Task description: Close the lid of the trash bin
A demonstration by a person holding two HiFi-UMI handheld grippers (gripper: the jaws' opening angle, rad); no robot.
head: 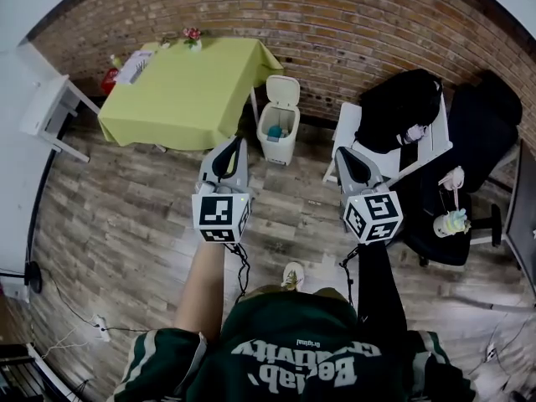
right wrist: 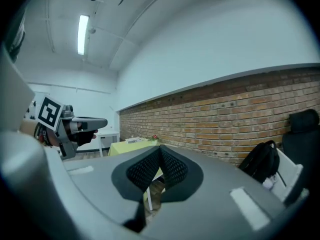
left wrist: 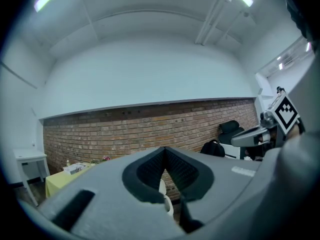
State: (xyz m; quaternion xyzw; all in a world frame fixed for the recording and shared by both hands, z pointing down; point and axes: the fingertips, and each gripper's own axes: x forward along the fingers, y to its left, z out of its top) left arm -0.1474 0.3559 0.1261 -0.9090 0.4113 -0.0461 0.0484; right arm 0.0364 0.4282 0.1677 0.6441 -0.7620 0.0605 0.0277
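1. At the far left, a white side table (head: 46, 107) and a table (head: 184, 82) under a yellow-green cloth are seen against the brick wall (head: 352, 32). Neither is judged to belong to the task, and both are best left untouched.
2. The left gripper (head: 238, 144) is held out over the wooden floor (head: 126, 224). In the left gripper view its jaws are seen closed tip to tip, with nothing gripped between them.
3. The trash bin (head: 279, 134) is found on the floor just beside the right corner of the clothed table, near the wall and well apart from both grippers.
   - Its lid (head: 283, 89) is stood upright at the back, so the bin is open; something bluish is seen inside.
   - The step in hand is judged to be the approach, since no contact can be made from here.
   - The left gripper is judged to be more nearly in line with the bin, so it may be preferred.
   - No grasp should be needed: the closed tips can be brought behind the top edge of the lid.
   - The lid should then be tipped forward and followed down gently until it is seated on the rim.
   - A sharp push should be avoided, as a light bin could be slid or tipped.
4. The right gripper (head: 339, 152) is likewise seen shut and empty in its own view. It is best kept clear of the lid's path.
5. At the right, a dark bag (head: 400, 107) and a black chair (head: 477, 132) are seen; they should be given room during the approach.
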